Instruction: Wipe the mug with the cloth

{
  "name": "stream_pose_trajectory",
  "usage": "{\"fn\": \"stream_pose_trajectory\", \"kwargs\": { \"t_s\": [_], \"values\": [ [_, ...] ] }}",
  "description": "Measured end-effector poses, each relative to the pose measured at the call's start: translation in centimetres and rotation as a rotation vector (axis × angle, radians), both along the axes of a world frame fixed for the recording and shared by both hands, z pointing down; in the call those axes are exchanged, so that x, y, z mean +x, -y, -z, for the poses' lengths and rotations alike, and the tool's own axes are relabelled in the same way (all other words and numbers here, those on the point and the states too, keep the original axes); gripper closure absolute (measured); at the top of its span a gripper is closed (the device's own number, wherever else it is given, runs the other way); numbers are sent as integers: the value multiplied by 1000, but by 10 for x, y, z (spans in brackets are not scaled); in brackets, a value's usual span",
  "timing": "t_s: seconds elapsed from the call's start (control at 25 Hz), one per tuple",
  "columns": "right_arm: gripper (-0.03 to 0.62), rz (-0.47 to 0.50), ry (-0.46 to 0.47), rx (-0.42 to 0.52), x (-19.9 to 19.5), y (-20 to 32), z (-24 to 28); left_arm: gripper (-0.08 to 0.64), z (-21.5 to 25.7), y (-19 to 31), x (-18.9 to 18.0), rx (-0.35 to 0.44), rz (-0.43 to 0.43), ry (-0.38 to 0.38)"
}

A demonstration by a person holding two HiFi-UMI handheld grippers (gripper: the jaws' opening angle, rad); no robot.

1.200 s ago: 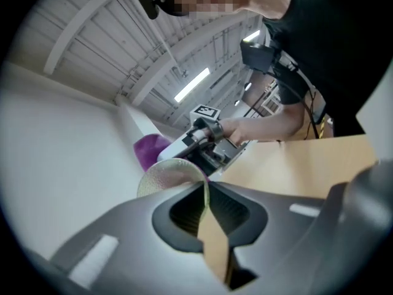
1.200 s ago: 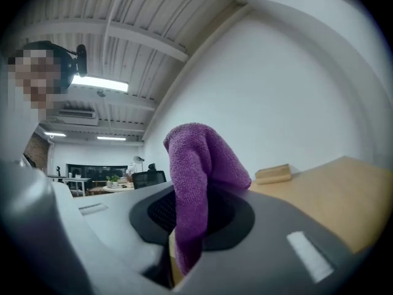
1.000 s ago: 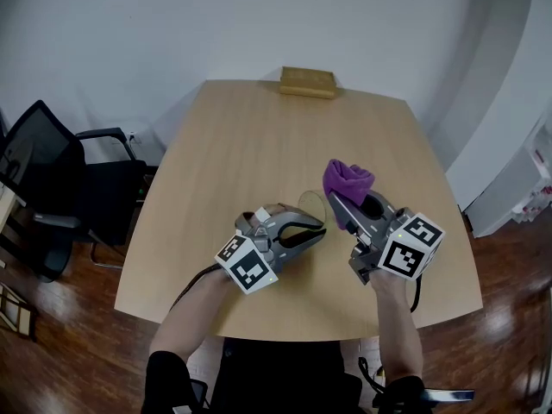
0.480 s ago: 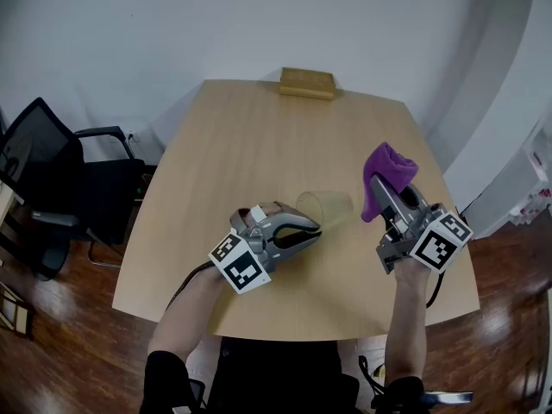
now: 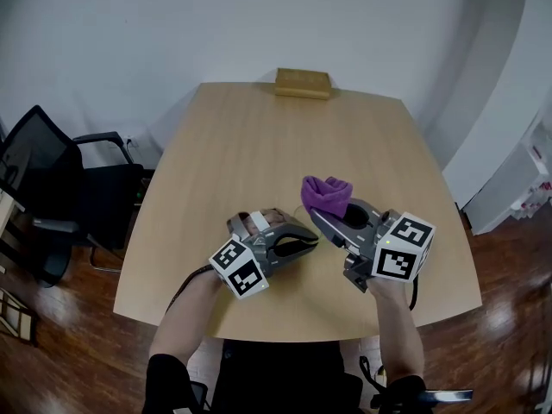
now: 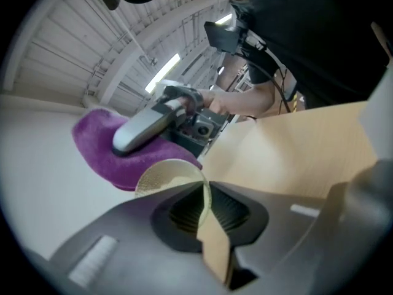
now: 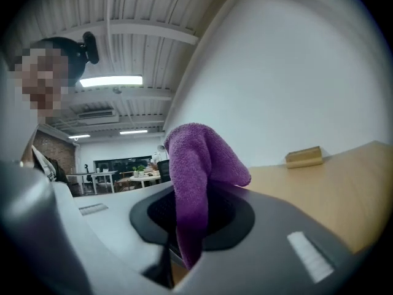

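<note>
A pale, see-through mug [image 6: 167, 176] is held off the table by its wall, pinched between the pads of my left gripper [image 6: 206, 192]; those jaws are opening slightly while still pressing on the wall. In the head view the left gripper [image 5: 307, 235] sits at centre and the mug is almost wholly hidden behind the purple cloth [image 5: 326, 193]. My right gripper [image 5: 323, 216] is shut on that cloth [image 7: 195, 158], which bunches above its jaws. In the left gripper view the cloth [image 6: 101, 155] lies against the mug's far side.
The wooden table [image 5: 259, 136] carries a small wooden block [image 5: 302, 83] at its far edge. A black office chair [image 5: 52, 188] stands to the left. White furniture [image 5: 522, 184] is at the right.
The right gripper swung out to the right with the cloth, then came back left against the mug. The left gripper kept its hold and shifted slightly.
</note>
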State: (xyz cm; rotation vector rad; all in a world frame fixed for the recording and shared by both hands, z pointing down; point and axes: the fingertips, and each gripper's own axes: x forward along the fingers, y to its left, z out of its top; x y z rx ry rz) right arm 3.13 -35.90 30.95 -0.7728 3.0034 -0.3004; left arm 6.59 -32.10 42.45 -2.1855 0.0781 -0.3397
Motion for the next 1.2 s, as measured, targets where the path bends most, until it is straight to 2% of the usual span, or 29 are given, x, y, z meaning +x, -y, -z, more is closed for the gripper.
{"fn": "stream_pose_trajectory", "kwargs": {
  "t_s": [0.08, 0.16, 0.2, 0.24, 0.36, 0.44, 0.52, 0.64, 0.72, 0.8, 0.96, 1.04, 1.12, 1.2],
  "values": [
    [531, 97, 14, 47, -17, -20, 10, 510, 3, -1, -2, -69, -19, -41],
    [531, 168, 102, 100, -11, -35, 31, 517, 20, -4, -6, -181, -80, -136],
    [531, 165, 158, 135, 2, -36, 44, 517, 33, -8, -11, -247, -133, -193],
    [531, 135, 209, 174, 20, -34, 56, 517, 49, -13, -18, -326, -201, -253],
    [531, 35, 332, 272, 83, -24, 81, 517, 92, -32, -45, -650, -444, -451],
    [531, 98, 395, 309, 102, -32, 89, 517, 109, -45, -59, -767, -599, -522],
    [531, 261, 424, 330, 96, -52, 90, 517, 117, -57, -67, -813, -721, -541],
    [531, 530, 415, 300, 63, -87, 80, 517, 120, -74, -71, -855, -843, -523],
    [531, 645, 428, 216, 45, -100, 75, 517, 118, -84, -71, -879, -905, -494],
    [531, 701, 459, 111, 32, -102, 73, 517, 116, -93, -72, -899, -959, -465],
    [532, 664, 438, 27, 11, -73, 45, 512, 106, -111, -66, -916, -1019, -381],
    [532, 603, 418, -24, 2, -57, 34, 511, 105, -115, -62, -919, -1023, -373],
    [532, 489, 365, -42, 0, -39, 23, 509, 111, -109, -63, -927, -1017, -418],
    [531, 377, 362, -29, 12, -25, 20, 515, 124, -97, -71, -938, -1010, -516]
  ]
}}
